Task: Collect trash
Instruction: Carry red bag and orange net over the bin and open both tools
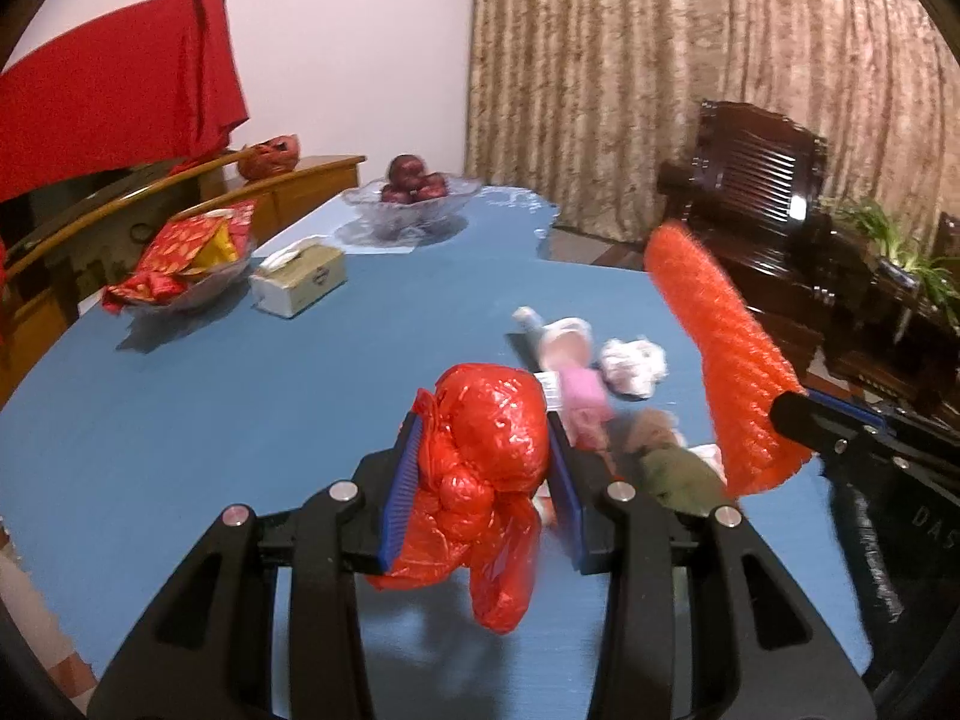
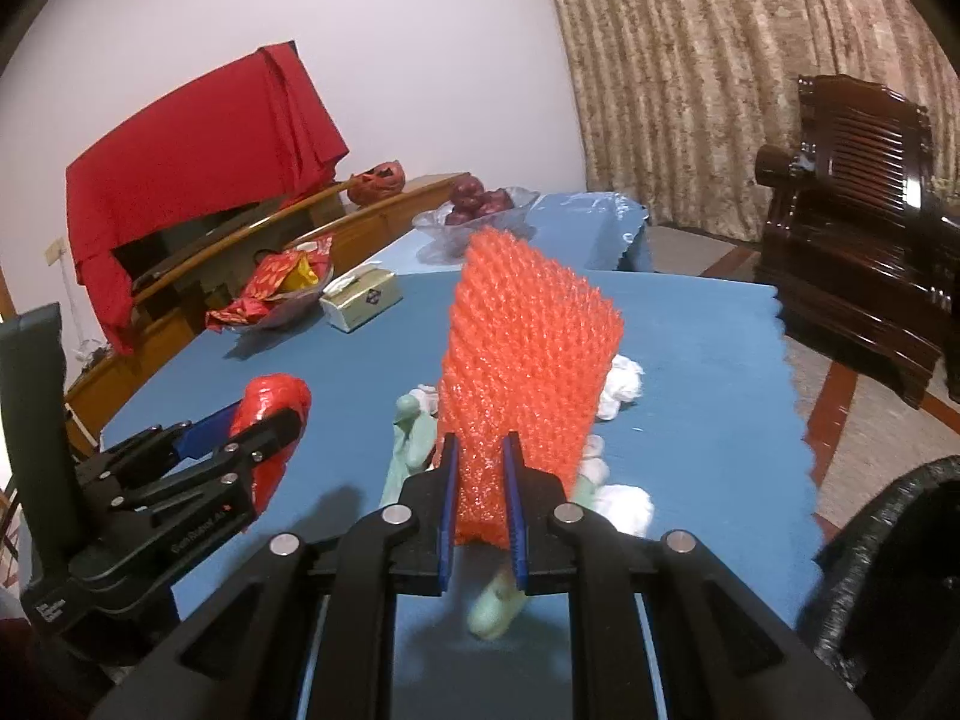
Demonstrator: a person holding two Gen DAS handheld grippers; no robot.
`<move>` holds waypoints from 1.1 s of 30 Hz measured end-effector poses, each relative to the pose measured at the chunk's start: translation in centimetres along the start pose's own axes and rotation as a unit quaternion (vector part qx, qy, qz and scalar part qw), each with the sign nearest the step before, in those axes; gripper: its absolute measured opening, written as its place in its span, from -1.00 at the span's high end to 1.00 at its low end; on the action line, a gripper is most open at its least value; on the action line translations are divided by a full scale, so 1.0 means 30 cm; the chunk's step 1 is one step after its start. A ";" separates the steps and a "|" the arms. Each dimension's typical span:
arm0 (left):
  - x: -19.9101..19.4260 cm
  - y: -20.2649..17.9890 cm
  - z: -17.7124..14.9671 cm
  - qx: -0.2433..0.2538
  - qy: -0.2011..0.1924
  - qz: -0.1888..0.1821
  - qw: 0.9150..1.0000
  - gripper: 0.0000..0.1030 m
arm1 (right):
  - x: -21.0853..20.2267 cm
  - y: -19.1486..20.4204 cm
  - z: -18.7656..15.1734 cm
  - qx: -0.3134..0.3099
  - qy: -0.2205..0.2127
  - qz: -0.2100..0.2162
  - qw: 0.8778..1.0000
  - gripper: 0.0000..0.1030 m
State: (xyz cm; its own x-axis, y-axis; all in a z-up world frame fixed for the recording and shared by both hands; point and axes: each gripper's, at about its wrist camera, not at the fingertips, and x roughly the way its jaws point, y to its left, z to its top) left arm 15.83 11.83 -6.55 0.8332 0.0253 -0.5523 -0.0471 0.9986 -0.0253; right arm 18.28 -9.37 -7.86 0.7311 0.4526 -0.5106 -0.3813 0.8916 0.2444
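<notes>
My left gripper is shut on a crumpled red plastic bag, lifted above the blue table. My right gripper is shut on an orange foam net sleeve, which stands up from its blue pads; the same sleeve shows at the right of the left wrist view. On the table beyond lie a pink-and-white wrapper, a white tissue ball, a greenish glove-like piece and more white tissue. The left gripper with the red bag appears at left in the right wrist view.
A tissue box, a glass dish of red packets and a glass bowl of dark red fruit stand at the table's far side. A dark wooden chair is to the right. A black bin rim shows at the lower right.
</notes>
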 end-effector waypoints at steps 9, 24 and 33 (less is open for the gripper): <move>-0.041 -0.177 0.012 0.025 -0.010 -0.053 0.998 0.25 | -0.173 -0.090 -0.023 0.013 -0.022 -0.034 0.999 0.72; -0.070 -0.558 -0.013 0.078 -0.011 -0.157 0.984 0.25 | -0.449 -0.376 -0.121 0.068 -0.040 -0.144 0.986 0.72; -0.073 -0.821 -0.065 0.114 -0.008 -0.220 0.969 0.25 | -0.613 -0.533 -0.224 0.108 -0.042 -0.214 0.970 0.72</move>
State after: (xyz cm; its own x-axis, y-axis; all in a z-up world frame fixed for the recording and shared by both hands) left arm 14.09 -12.90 -6.35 0.7535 -0.4057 -0.5173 0.4360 0.8973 -0.0687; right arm 7.13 -32.05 -7.93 0.8430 0.0315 -0.5371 0.0881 0.9767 0.1957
